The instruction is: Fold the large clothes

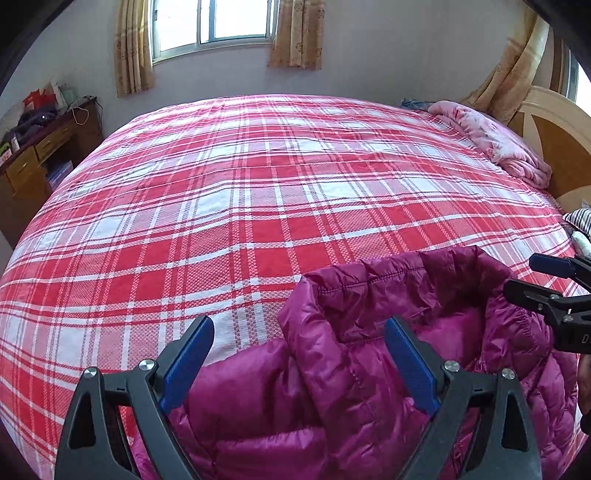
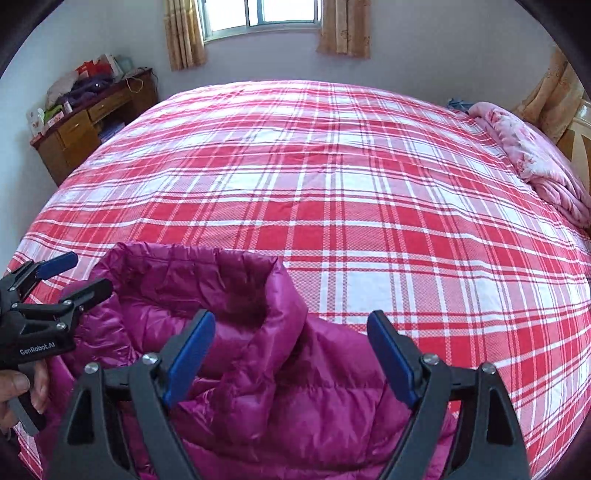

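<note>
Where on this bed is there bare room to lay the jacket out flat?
Free: the plaid bedspread between the magenta jacket and the window wall, out to the desk side. Crowded: the headboard side, with the pink blanket, and the near edge under the jacket.

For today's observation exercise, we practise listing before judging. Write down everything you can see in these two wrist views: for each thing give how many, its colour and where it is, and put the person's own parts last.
Jacket: one, magenta quilted, near edge of the bed, under both grippers.
Bedspread: one, red and white plaid, covering the bed.
Blanket: one, pink floral, bunched at the bed's far right edge.
Headboard: one, cream and brown, right of the bed.
Desk: one, brown wood, far left by the wall, cluttered on top.
Window: one, bright, far wall.
Curtains: beige, beside the window.
Left gripper: one, black with blue pads, open over the jacket.
Right gripper: one, same colours, open over the jacket.
Hand: one, holding the left gripper.
</note>
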The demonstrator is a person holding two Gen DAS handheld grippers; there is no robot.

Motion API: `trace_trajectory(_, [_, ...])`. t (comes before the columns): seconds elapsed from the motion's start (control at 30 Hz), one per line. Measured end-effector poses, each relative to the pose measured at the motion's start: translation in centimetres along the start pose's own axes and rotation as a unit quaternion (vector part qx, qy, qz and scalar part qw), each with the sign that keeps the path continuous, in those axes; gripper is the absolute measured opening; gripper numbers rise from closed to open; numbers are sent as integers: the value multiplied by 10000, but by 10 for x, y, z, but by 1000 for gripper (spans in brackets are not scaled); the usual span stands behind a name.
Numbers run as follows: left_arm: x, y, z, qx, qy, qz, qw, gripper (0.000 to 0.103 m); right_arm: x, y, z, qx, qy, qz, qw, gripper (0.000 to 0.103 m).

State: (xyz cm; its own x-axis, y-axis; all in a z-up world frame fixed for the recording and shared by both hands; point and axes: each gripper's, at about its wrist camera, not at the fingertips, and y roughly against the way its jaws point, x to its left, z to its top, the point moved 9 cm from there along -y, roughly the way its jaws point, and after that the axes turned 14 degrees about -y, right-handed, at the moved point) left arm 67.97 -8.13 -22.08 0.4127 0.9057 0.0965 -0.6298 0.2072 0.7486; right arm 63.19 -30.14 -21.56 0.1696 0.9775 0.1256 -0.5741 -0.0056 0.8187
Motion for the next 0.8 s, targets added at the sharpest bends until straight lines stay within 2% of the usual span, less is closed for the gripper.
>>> trace_trajectory(0.03, [-1,-2,2,-35,-30,-31,10000,91,1,-5,-1,6,139,-73,9999,71])
trace_trajectory(0.07, [-4,-2,2,-63,-67,-141,9999,76,0,-9,-3,60,225,-125,9997,46])
trace_trajectory(0.1, [-8,-4,2,-34,-116,-317,9994,47,0,-14,-9,200,313,-136,9992,30])
trace_trajectory(0.13, [-13,-5,0,54,-198,-491,9986,29,-2,-13,-12,198,362,-174,9990,13])
trace_trajectory(0.17, [-14,-5,-2,99,-292,-470,9984,14,-4,-8,-13,52,419,-213,9989,13])
trace_trajectory(0.23, [-15,7,-2,-57,-464,-406,9981,13,-7,3,-17,-212,593,-283,9976,11])
trace_trajectory(0.33, [-13,27,-7,-336,-374,-513,9974,11,-14,19,-24,-453,655,-292,9964,10])
trace_trajectory(0.47, [-15,37,-30,-300,-288,-602,9973,11,-21,28,-41,-646,822,-309,9940,9])
trace_trajectory(0.57, [-17,29,-50,-142,-335,-545,9978,11,-26,16,-54,-542,898,-387,9937,8])
trace_trajectory(0.67, [-13,24,-59,-72,-164,-578,9982,11,-34,7,-61,-473,809,-372,9949,8])
trace_trajectory(0.8, [-8,45,-52,-376,93,-505,9980,12,-34,3,-64,-594,868,-418,9936,8])
